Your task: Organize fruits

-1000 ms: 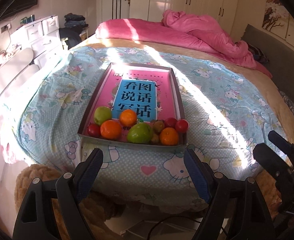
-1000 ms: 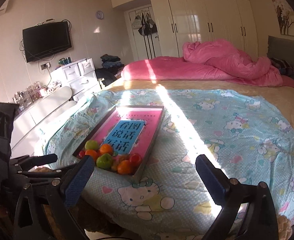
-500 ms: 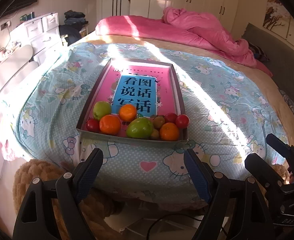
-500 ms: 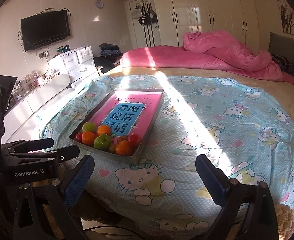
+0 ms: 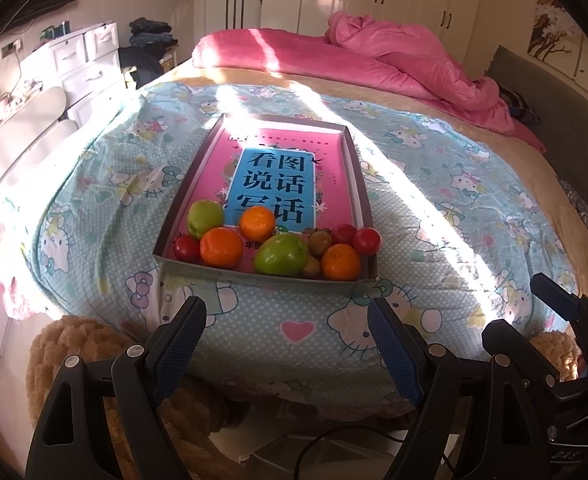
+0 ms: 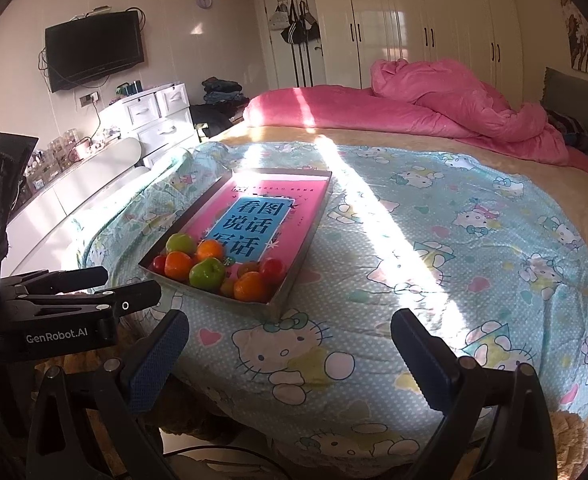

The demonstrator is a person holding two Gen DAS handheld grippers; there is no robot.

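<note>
A shallow tray (image 5: 166, 256) (image 6: 294, 276) with a pink and blue book cover lining it lies on the bed's cartoon-cat sheet. Fruit is bunched at its near end: two green apples (image 5: 281, 255) (image 6: 206, 273), oranges (image 5: 221, 247) (image 6: 250, 286), small red tomatoes (image 5: 367, 241) and brownish kiwis (image 5: 319, 242). My left gripper (image 5: 286, 320) hangs open just short of the bed's near edge, below the tray, nothing between its fingers. My right gripper (image 6: 288, 330) is open too, over the sheet to the tray's right. In the right wrist view the left gripper's black body (image 6: 58, 320) shows at the left.
A pink quilt (image 5: 394, 56) is heaped at the far side of the bed. White drawers (image 6: 154, 116) and a wall television (image 6: 94, 54) stand to the left. A tan fuzzy rug (image 5: 74, 344) and a cable (image 5: 334, 436) lie below the bed's edge.
The right wrist view has drawn nearer and swung slightly toward the tray. The left view has hardly shifted. Both grippers have stayed open.
</note>
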